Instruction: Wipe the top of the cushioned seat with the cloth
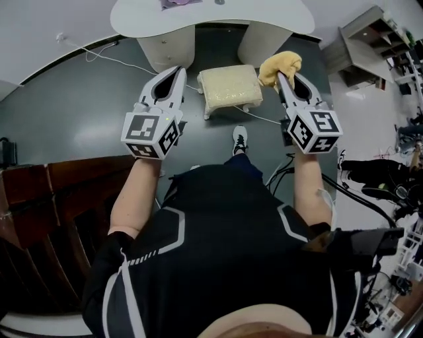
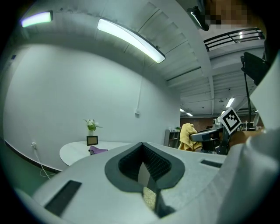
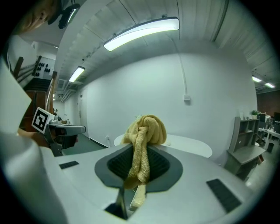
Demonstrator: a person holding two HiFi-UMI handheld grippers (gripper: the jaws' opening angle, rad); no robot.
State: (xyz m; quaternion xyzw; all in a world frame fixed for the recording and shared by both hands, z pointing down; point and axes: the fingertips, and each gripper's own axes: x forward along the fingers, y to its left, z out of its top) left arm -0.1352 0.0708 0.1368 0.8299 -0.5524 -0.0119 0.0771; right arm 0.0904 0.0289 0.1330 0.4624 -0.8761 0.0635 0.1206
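Note:
The cushioned seat point(image 1: 229, 87) is a small cream stool on the dark floor, between the two grippers in the head view. My right gripper point(image 1: 287, 78) is held up to the right of the seat, shut on a bunched yellow cloth point(image 1: 279, 67). In the right gripper view the cloth point(image 3: 142, 144) hangs out of the jaws of the right gripper point(image 3: 139, 175). My left gripper point(image 1: 176, 71) is raised left of the seat, shut with nothing in it. From the left gripper view the cloth point(image 2: 187, 136) shows at the right, and the left gripper point(image 2: 144, 168) has its jaws together.
A white rounded table point(image 1: 211, 18) stands just beyond the seat, with a purple item point(image 2: 97, 150) and a small plant point(image 2: 91, 126) on it. White cables point(image 1: 106, 56) run across the floor. A wooden cabinet point(image 1: 53, 198) is at my left, shelves point(image 1: 370, 39) at the right.

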